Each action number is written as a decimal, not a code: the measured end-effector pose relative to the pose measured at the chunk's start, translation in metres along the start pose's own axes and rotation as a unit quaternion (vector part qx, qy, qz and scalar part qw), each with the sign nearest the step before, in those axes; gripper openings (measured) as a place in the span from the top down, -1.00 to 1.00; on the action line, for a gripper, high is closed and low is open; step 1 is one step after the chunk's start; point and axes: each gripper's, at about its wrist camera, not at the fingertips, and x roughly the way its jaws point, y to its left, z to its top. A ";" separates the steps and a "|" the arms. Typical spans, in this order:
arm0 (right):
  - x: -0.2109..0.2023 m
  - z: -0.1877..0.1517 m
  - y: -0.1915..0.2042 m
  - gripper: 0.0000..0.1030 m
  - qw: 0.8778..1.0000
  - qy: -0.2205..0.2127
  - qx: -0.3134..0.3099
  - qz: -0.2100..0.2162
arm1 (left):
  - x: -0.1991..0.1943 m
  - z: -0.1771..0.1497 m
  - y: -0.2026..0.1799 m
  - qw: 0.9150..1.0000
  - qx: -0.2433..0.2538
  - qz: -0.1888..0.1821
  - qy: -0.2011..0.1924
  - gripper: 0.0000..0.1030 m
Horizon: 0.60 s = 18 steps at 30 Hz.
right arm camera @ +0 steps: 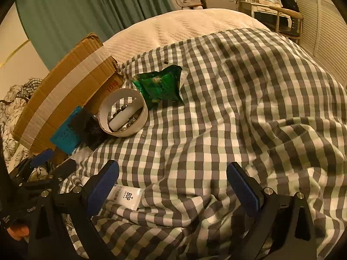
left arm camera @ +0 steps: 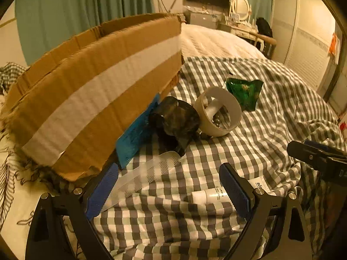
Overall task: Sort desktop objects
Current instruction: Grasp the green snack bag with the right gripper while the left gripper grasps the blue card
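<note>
On a checked bedspread lie a green foil snack bag (left arm camera: pixel 244 91) (right arm camera: pixel 161 85), a white round bowl-like holder with small metal balls (left arm camera: pixel 218 111) (right arm camera: pixel 123 113), a dark glossy object (left arm camera: pixel 175 123) (right arm camera: pixel 89 127), a blue flat pack (left arm camera: pixel 135 138) (right arm camera: pixel 65 135), a clear plastic ruler (left arm camera: pixel 143 176) and a white tube labelled BOP (left arm camera: pixel 211 196) (right arm camera: pixel 128 196). A cardboard box (left arm camera: pixel 93 95) (right arm camera: pixel 65 106) stands at the left. My left gripper (left arm camera: pixel 169 188) is open and empty above the ruler and tube. My right gripper (right arm camera: pixel 173 186) is open and empty, with the tube by its left finger.
The bed's cream quilt (right arm camera: pixel 184 28) lies beyond the checked cloth. Green curtains (left arm camera: pixel 76 10), a dressing table with an oval mirror (left arm camera: pixel 240 6) and a wardrobe (left arm camera: pixel 303 34) stand behind. The right gripper's body (left arm camera: pixel 321 160) shows at the left wrist view's right edge.
</note>
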 end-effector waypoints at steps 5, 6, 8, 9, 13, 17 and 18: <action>-0.008 -0.004 -0.002 -0.93 1.000 -0.007 0.015 0.000 | -0.012 -0.004 0.012 0.999 -0.028 -0.015 -0.016 -0.87; -0.009 -0.003 0.000 -0.93 1.000 -0.009 0.014 -0.002 | -0.013 -0.003 0.013 0.999 -0.032 -0.017 -0.019 -0.87; -0.016 -0.003 0.004 -0.93 1.000 -0.020 0.009 -0.005 | -0.012 0.000 0.014 0.999 -0.039 -0.018 -0.024 -0.87; -0.020 -0.002 0.007 -0.93 1.000 -0.028 0.007 -0.006 | -0.008 0.003 0.013 0.999 -0.043 -0.019 -0.023 -0.87; -0.019 0.011 0.010 -0.93 0.999 -0.036 0.010 0.009 | 0.006 0.018 0.012 0.998 -0.063 -0.016 -0.018 -0.87; 0.007 0.041 0.008 -0.93 0.999 -0.033 0.024 0.016 | 0.029 0.029 0.015 0.993 -0.114 -0.007 -0.020 -0.87; 0.015 0.051 0.008 -0.93 0.999 -0.034 0.025 0.015 | 0.034 0.030 0.016 0.992 -0.125 -0.010 -0.025 -0.87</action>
